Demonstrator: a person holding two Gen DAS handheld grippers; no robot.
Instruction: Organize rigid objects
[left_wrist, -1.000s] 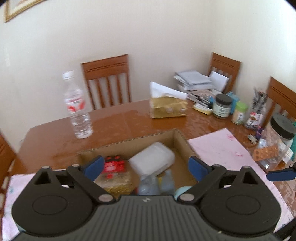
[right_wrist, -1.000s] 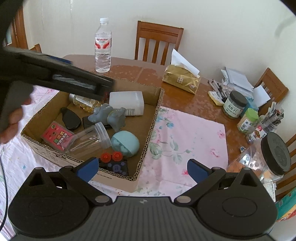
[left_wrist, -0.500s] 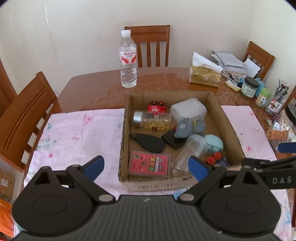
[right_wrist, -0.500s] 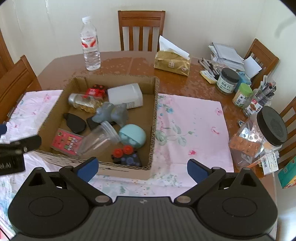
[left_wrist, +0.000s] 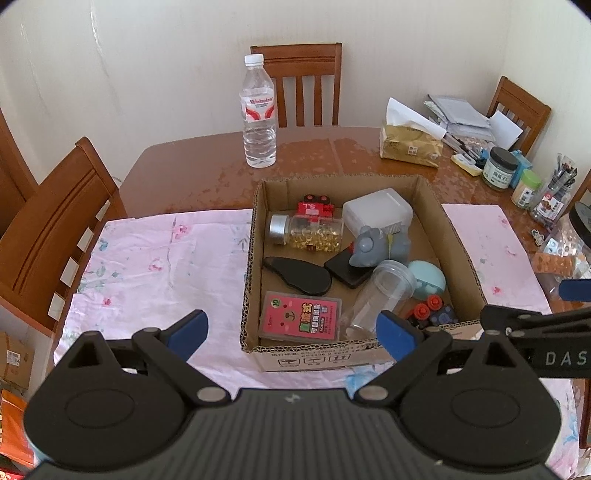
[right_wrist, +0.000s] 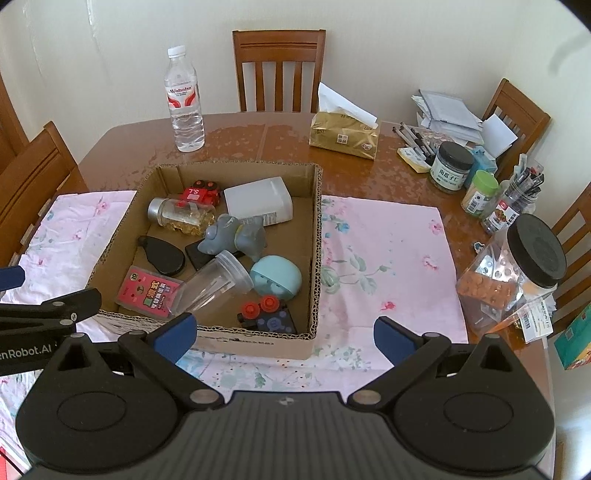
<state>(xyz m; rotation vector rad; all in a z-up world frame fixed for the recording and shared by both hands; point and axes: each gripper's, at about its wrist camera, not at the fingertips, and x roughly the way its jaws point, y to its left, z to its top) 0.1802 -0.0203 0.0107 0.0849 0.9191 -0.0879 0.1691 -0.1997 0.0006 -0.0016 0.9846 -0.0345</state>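
Note:
An open cardboard box (left_wrist: 255, 258) (right_wrist: 317, 236) sits on a pink floral cloth. It holds a pill jar (left_wrist: 306, 232), a red toy truck (left_wrist: 316, 208), a white plastic container (left_wrist: 376, 212), a grey toy animal (left_wrist: 373, 243), a clear jar (left_wrist: 384, 291), a teal dome (right_wrist: 277, 275), a pink card pack (left_wrist: 301, 319) and a black flat piece (left_wrist: 299, 275). My left gripper (left_wrist: 293, 330) is open and empty, above the box's near edge. My right gripper (right_wrist: 282, 332) is open and empty, at the box's near right corner.
A water bottle (left_wrist: 258, 114) stands behind the box. A gold tissue box (right_wrist: 343, 134), jars (right_wrist: 450, 166), pens and papers crowd the table's right side. A large black-lidded jar (right_wrist: 517, 266) stands at the right edge. Wooden chairs (left_wrist: 55, 229) surround the table.
Both grippers have pulled back and risen from the box. The left view swung from low over the box to a high view of the whole table. The grippers now sit side by side.

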